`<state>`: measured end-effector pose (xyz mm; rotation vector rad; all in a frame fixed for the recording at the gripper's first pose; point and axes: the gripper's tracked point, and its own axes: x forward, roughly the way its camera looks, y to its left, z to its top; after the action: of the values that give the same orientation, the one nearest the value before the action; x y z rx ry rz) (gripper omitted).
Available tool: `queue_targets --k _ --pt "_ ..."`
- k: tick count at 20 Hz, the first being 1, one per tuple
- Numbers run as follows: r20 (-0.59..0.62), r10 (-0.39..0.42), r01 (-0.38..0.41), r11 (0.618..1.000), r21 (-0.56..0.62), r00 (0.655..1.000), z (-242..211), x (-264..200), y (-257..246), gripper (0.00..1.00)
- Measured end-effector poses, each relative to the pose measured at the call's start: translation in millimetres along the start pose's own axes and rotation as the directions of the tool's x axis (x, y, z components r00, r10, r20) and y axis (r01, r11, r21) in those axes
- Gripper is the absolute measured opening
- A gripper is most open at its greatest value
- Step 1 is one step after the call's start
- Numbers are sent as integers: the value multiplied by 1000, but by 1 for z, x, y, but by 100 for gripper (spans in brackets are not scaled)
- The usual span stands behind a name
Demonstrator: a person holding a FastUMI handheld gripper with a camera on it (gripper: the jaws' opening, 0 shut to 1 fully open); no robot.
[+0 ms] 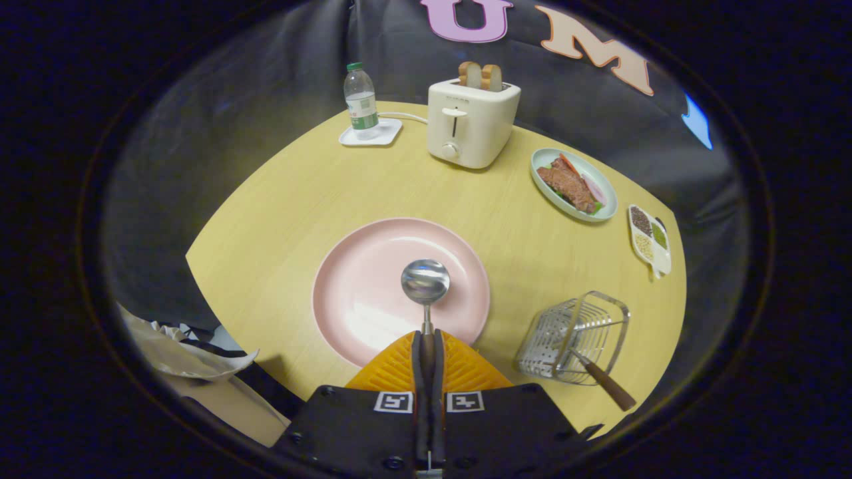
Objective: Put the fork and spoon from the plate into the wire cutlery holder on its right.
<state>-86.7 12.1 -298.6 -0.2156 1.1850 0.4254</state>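
The gripper (426,346) has its two orange fingers (393,369) pressed close together on the dark handle of the spoon (425,283), gripping it. The spoon sticks straight out ahead of the fingertips, its shiny bowl hanging over the near half of the pink plate (363,279). To the right of the plate, near the table's front edge, stands the wire cutlery holder (572,336), with the brown handle of the fork (606,382) leaning out of it toward the gripper. Bare wood of the table (279,199) lies between plate and holder. Farther off sit a plate of food (574,184), a small divided dish (649,239), a toaster (471,123) holding bread and a bottle (360,101) on a white coaster; any labels are too small to read.
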Motion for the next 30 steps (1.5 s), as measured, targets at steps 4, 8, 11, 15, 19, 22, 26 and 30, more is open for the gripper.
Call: queue_targets --k 4,8,11,15,19,22,26,30 --pt "-2 -36 36 999 -24 999 0 -21 -36 5" --pt "-8 -55 55 998 -10 998 -1 -39 -68 5" --pt "-21 -82 82 997 -16 996 -7 -50 -92 5" --pt "-48 -109 108 994 -25 993 -16 -57 -115 5" --pt "-109 -117 115 993 -22 987 -27 -57 -131 6" --pt "-173 -118 114 993 -34 978 -38 -52 -136 8" --pt "-203 -105 98 994 -41 974 -35 -42 -133 9" --pt "-204 -99 99 995 -13 974 -28 -37 -133 15"
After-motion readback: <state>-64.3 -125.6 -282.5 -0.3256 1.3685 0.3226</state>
